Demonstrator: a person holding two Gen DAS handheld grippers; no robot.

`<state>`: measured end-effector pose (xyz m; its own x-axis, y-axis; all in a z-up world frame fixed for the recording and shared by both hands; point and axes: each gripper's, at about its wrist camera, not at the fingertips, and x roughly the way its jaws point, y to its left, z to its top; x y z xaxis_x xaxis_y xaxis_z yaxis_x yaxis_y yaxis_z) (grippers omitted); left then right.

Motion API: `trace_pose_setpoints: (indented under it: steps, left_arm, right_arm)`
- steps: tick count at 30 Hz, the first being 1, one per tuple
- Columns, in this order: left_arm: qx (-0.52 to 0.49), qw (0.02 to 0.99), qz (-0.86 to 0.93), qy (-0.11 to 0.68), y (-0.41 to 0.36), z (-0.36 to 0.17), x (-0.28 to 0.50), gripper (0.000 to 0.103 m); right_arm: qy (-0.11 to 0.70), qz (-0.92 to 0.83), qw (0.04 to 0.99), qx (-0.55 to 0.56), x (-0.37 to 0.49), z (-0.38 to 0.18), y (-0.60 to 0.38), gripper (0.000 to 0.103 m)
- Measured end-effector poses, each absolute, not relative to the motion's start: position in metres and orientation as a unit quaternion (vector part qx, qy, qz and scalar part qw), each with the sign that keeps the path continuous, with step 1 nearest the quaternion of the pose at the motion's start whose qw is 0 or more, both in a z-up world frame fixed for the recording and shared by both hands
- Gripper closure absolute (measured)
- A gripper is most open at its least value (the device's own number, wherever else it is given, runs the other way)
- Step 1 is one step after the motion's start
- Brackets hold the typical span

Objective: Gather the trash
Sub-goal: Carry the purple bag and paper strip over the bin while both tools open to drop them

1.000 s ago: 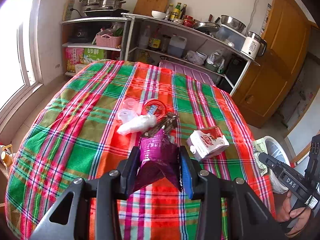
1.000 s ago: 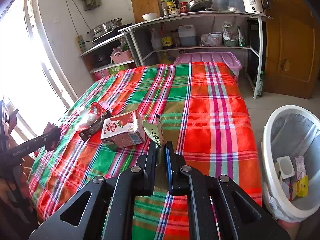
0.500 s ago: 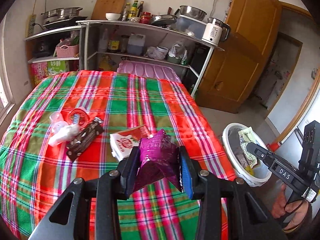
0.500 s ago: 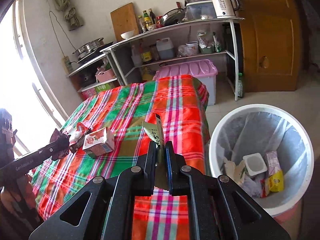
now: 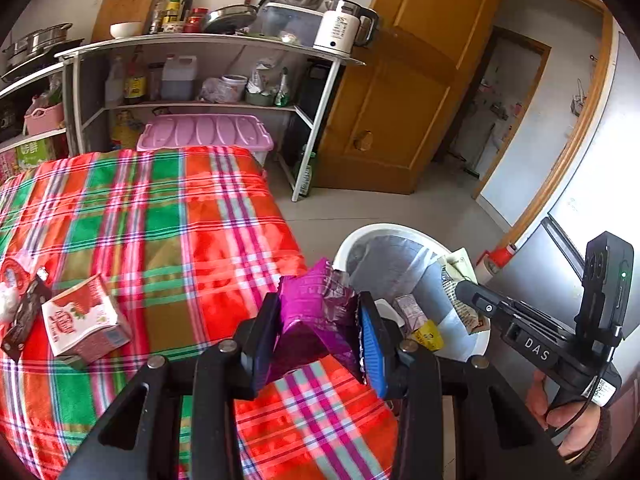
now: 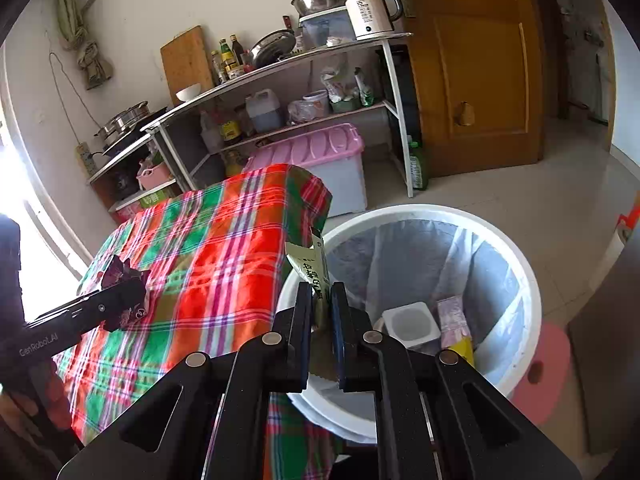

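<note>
My left gripper (image 5: 318, 312) is shut on a crumpled purple foil wrapper (image 5: 316, 308), held over the table's right edge beside the white trash bin (image 5: 362, 236). My right gripper (image 6: 320, 300) is shut on a thin green packet (image 6: 310, 266) and holds it over the near rim of the bin (image 6: 520, 264), which holds a white cup, a pink carton and a yellow packet. The right gripper also shows in the left wrist view (image 5: 460, 290). On the plaid tablecloth (image 5: 160, 220) lie a red-and-white milk carton (image 5: 82, 322) and a dark wrapper (image 5: 24, 316).
A metal shelf rack (image 5: 200, 80) with bottles, pans and a kettle stands along the wall. A pink-lidded storage box (image 5: 204, 132) sits under it. A wooden door (image 5: 420, 92) is to the right. A pink stool (image 6: 540, 364) stands beside the bin.
Both grippers have swung right, off the table toward the bin, each keeping its trash. The right gripper now hangs over the bin's rim.
</note>
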<state>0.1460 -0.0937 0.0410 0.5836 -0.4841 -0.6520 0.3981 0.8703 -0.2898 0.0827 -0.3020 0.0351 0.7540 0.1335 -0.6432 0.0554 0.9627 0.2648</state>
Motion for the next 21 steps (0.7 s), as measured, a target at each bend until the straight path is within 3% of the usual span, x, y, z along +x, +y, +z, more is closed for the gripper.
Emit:
trace_pose_setpoints:
  steps: [21]
  left_arm:
    - [-0.007,0.84,-0.307,0.448,-0.217,-0.005,0.169,0.059]
  right_arm:
    - [0.399,-0.045,0.904,0.148,0.093,-0.011,-0.384,0.092]
